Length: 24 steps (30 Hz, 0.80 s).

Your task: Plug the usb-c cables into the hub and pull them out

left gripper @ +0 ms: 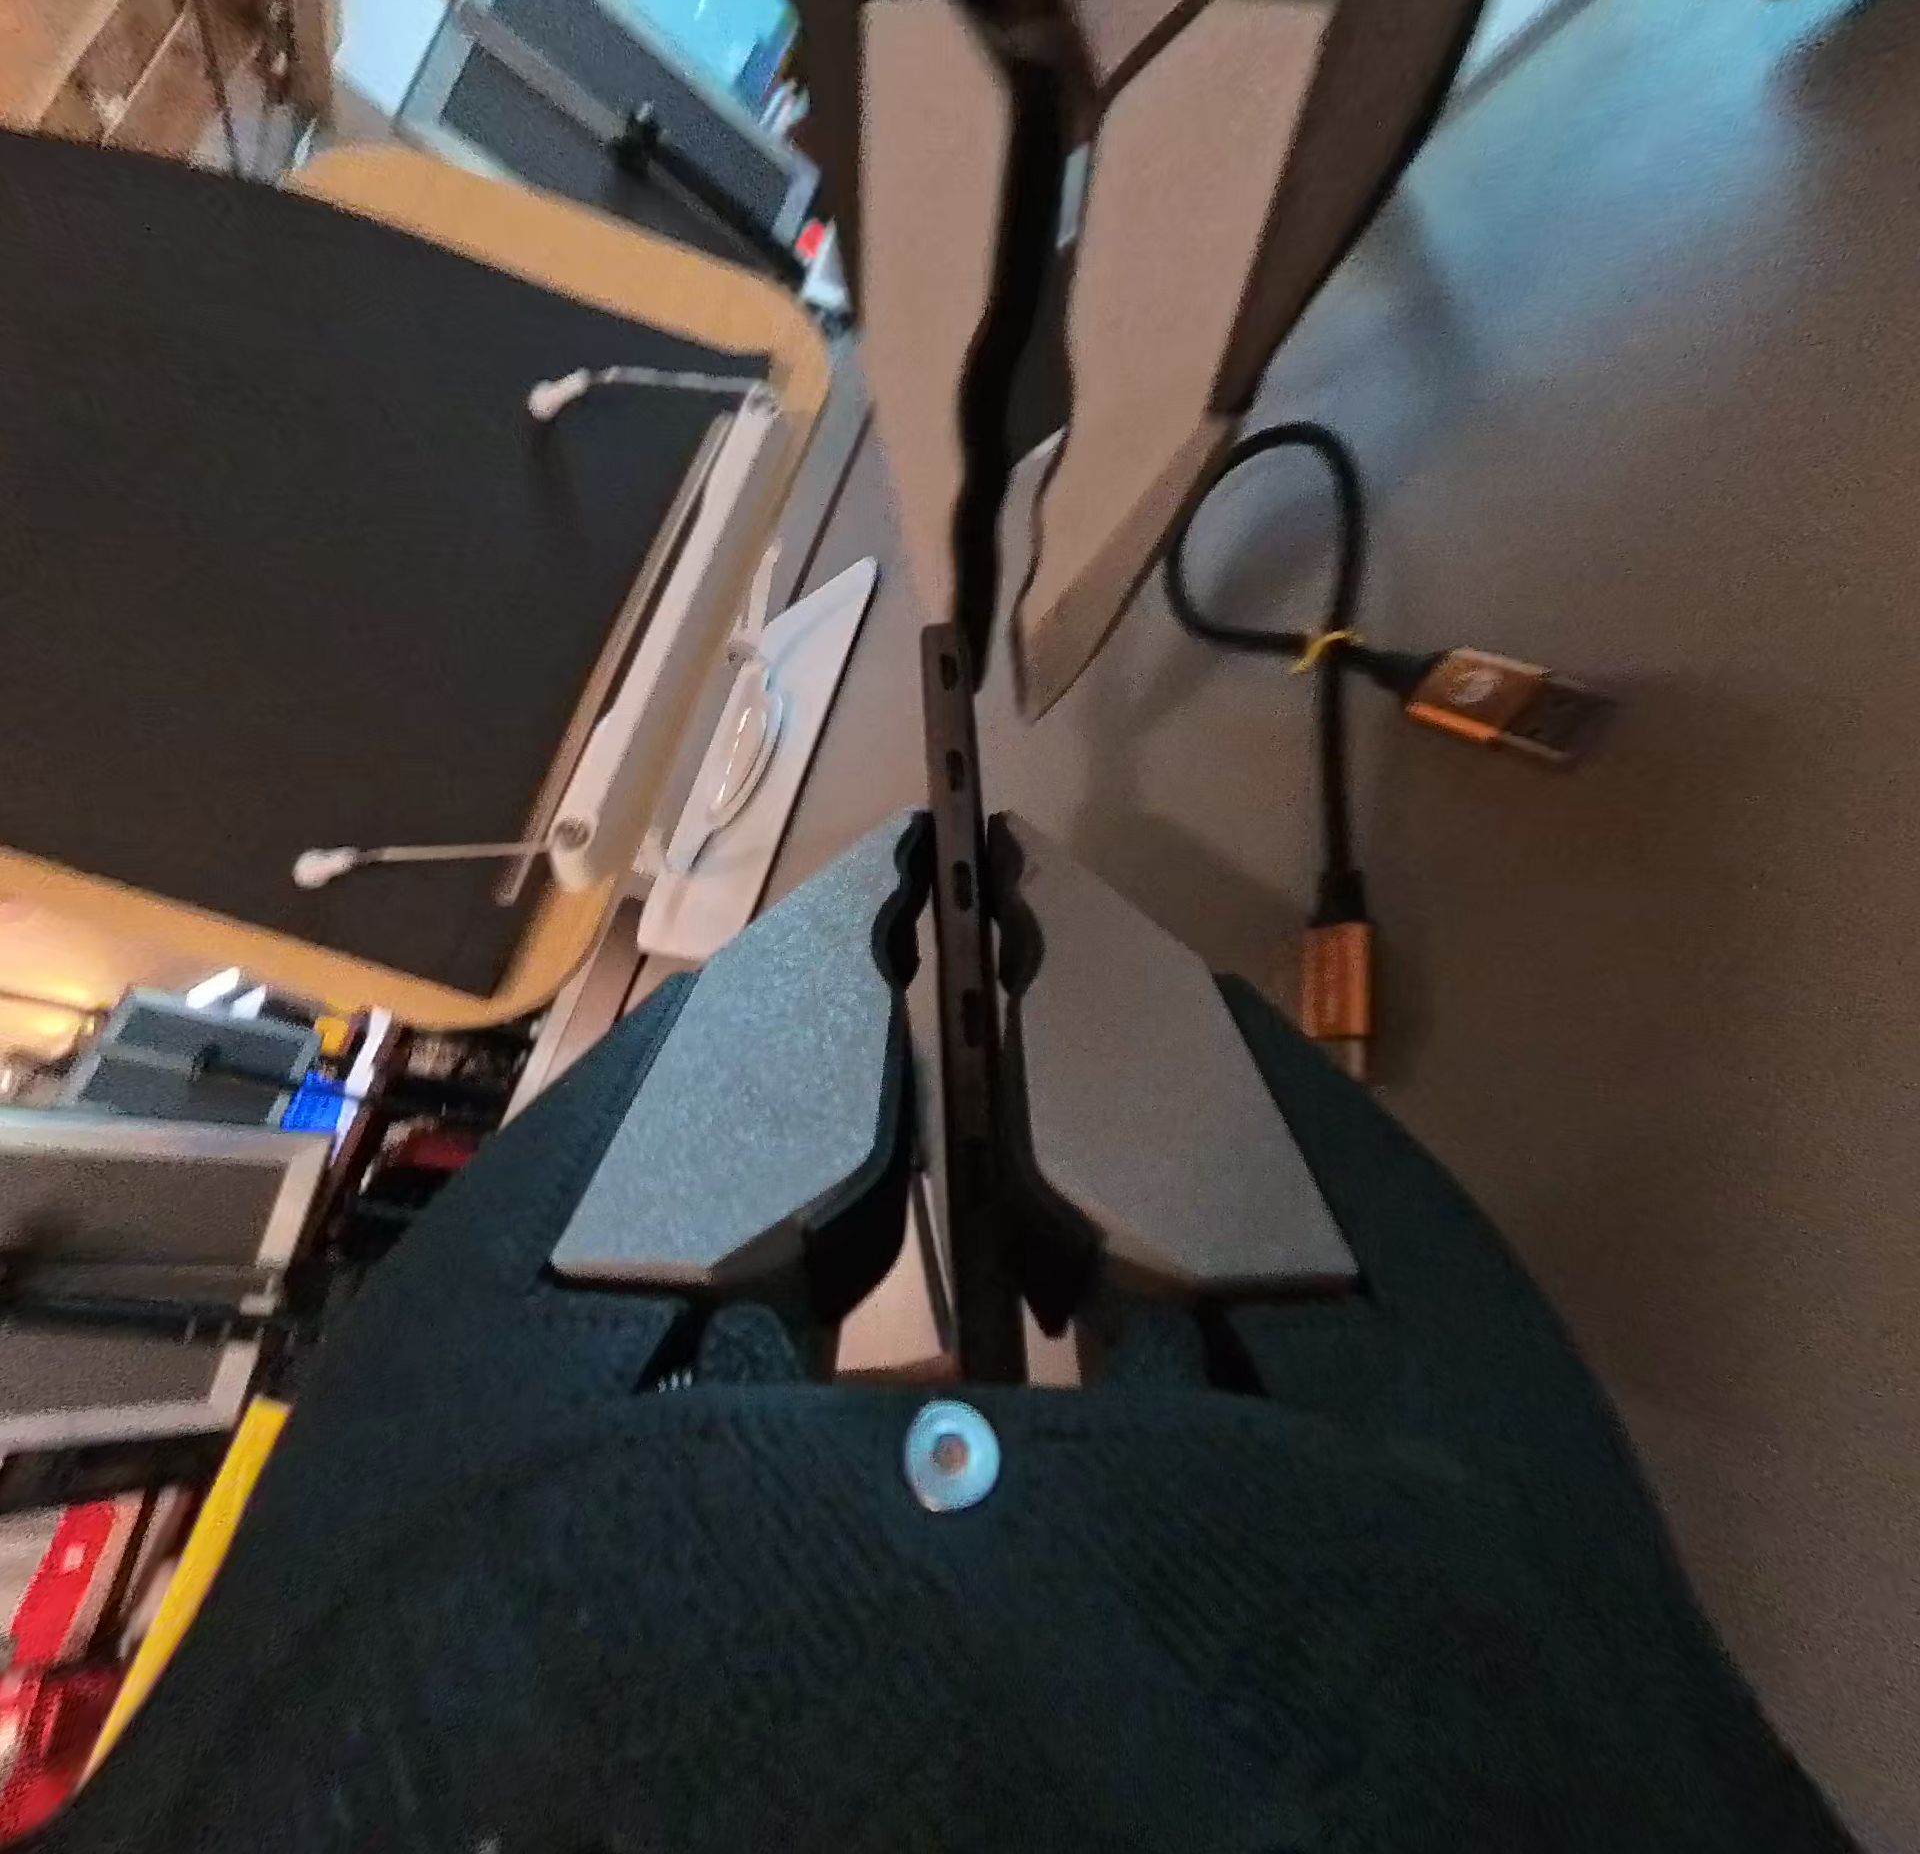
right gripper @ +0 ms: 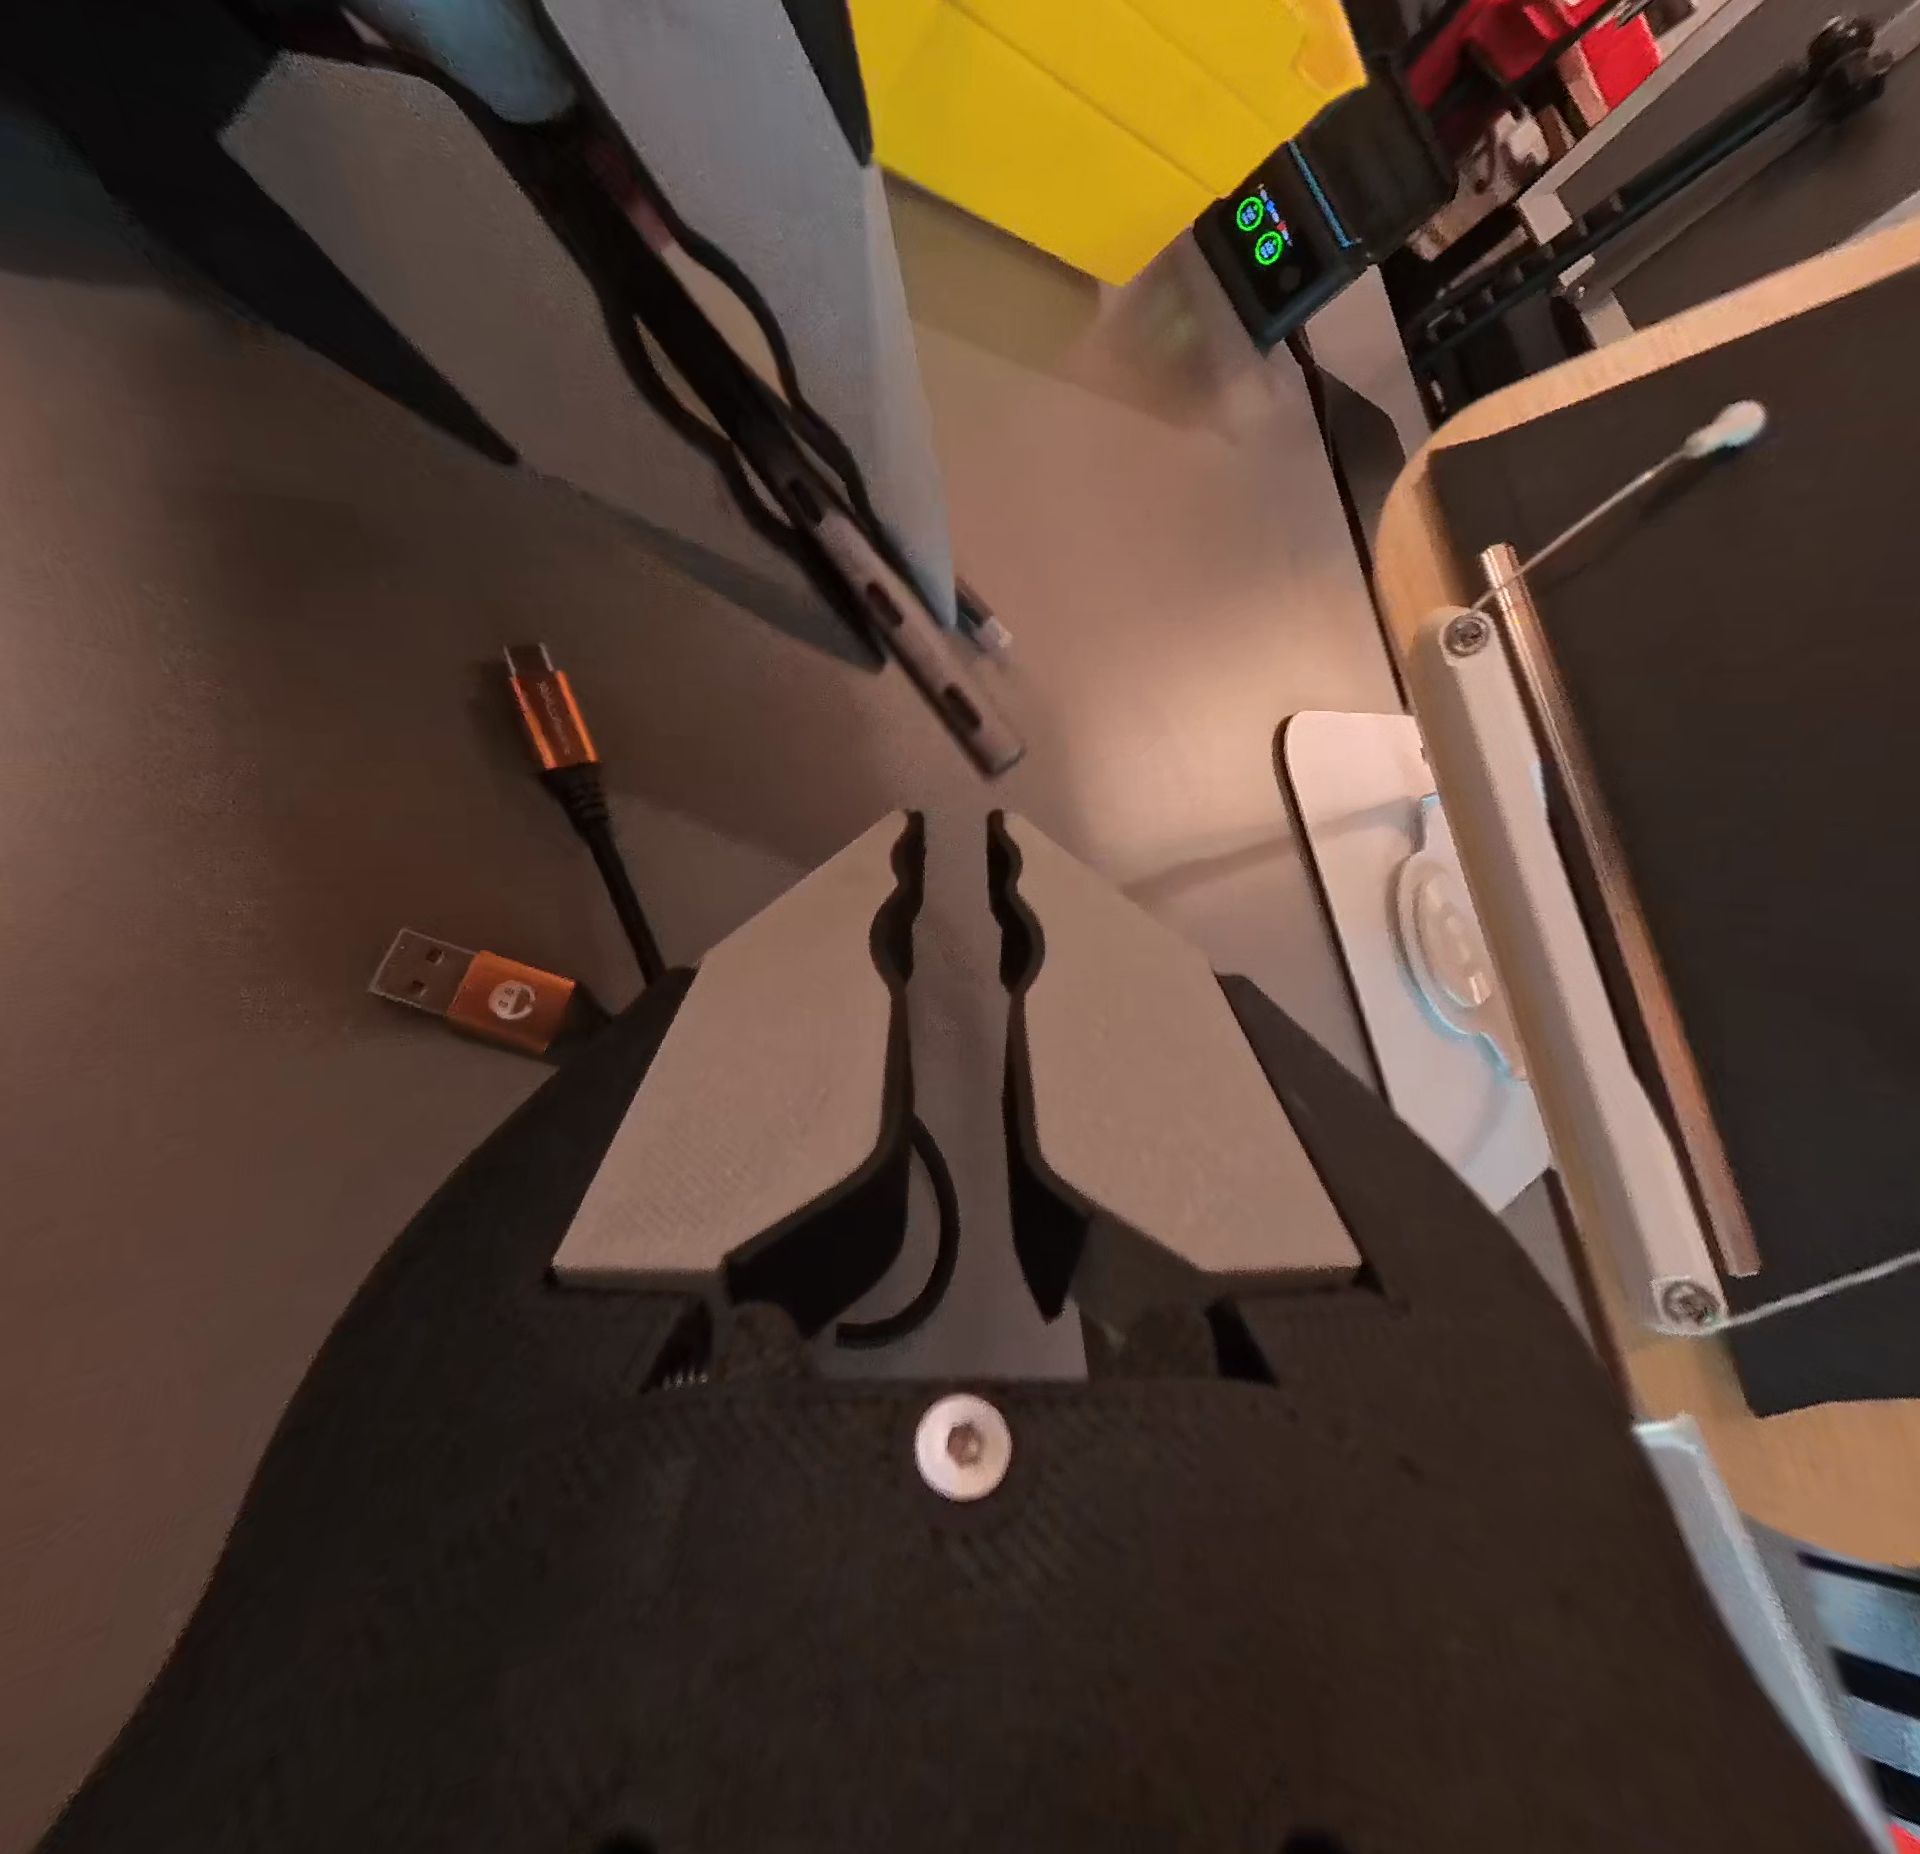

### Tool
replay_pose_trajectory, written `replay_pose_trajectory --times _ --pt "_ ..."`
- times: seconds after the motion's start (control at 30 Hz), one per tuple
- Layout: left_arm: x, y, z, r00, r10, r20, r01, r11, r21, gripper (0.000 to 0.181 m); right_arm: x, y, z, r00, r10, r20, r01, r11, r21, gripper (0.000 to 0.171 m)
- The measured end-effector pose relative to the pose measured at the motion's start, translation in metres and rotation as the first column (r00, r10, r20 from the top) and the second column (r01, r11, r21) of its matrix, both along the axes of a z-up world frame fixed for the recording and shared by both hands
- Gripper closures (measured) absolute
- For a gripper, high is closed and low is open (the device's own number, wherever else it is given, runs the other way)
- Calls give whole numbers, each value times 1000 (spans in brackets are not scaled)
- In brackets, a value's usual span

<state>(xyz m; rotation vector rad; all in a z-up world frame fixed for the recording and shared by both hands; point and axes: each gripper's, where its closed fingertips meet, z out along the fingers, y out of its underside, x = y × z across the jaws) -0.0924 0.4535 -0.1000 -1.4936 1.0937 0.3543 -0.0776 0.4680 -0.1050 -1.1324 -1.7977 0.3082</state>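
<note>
Over a grey table (left gripper: 1662, 973), the left gripper (left gripper: 958, 838) pinches the dark hub (left gripper: 954, 765) edge-on; the right gripper (right gripper: 953, 833), slightly parted, holds nothing. An orange-ended cable (right gripper: 551, 708) lies loose on the tabletop. A yellow box (right gripper: 1070, 79) and cluttered shelves (left gripper: 156, 1181) stand behind.

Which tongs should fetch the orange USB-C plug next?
Right. The right tongs are empty, with the orange USB-C plug lying on the table nearby to their left. The left tongs are clamped on the hub.
</note>
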Motion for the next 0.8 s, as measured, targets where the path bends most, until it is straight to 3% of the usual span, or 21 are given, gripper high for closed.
replay_pose_trajectory --times 0.03,0.17,0.27,0.47,0.8 --pt "-9 4 1 999 44 6 -44 999 -6 173 1 1 3 1000 -4 -14 4 1000 -26 162" --pt "-43 12 4 987 158 -33 -157 987 27 174 6 -4 12 997 14 -79 -30 979 -202 152" --pt "-51 11 -3 976 170 -135 -163 985 62 174 4 -26 -2 994 104 -23 -106 932 -346 145" --pt "-49 10 -4 972 159 -174 -145 985 91 174 -2 -57 -28 971 215 99 -151 884 -443 151" --pt "-41 7 -6 974 127 -186 -111 989 95 174 -2 -59 -49 959 212 189 -81 841 -535 144"
